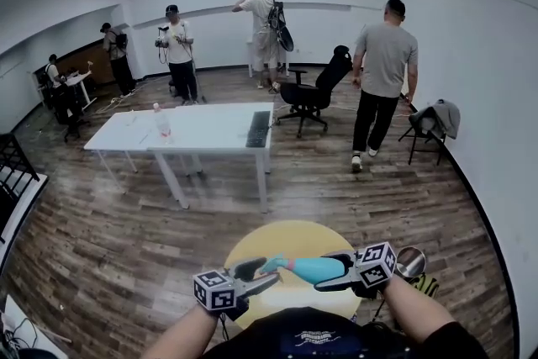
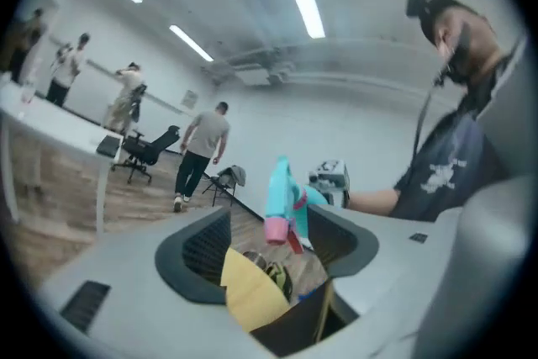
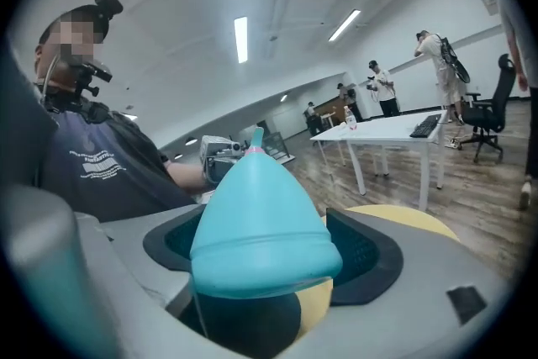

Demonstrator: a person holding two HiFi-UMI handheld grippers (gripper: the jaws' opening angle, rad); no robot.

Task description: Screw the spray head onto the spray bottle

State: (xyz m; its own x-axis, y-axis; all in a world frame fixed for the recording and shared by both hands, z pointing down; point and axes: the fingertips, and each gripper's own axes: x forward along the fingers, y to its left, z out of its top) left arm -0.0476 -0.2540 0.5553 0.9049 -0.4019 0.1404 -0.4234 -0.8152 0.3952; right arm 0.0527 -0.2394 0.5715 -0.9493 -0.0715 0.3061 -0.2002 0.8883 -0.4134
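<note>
While the person held both tools above the round yellow table (image 1: pixel 282 238), the spray bottle (image 1: pixel 318 269) hung in the air over it, lying roughly level. Its long axis ran across the head view, wide base to the right and narrow neck pointing left. The right gripper (image 1: pixel 343 273) had its jaws set wide around that teal base, pads against its sides, carrying it. At the neck end sat the spray head (image 1: pixel 272 265); how far it was threaded on could not be told. Seen from the left gripper view, the head's teal body stood upright, a pink tip at its lower end and a red trigger beside it. The left gripper (image 1: pixel 264 275) faced the neck end with its jaws spread apart, the spray head just off their tips and neither pad pressing on it. A white table (image 1: pixel 210 130) and an office chair (image 1: pixel 315 92) stood well beyond
</note>
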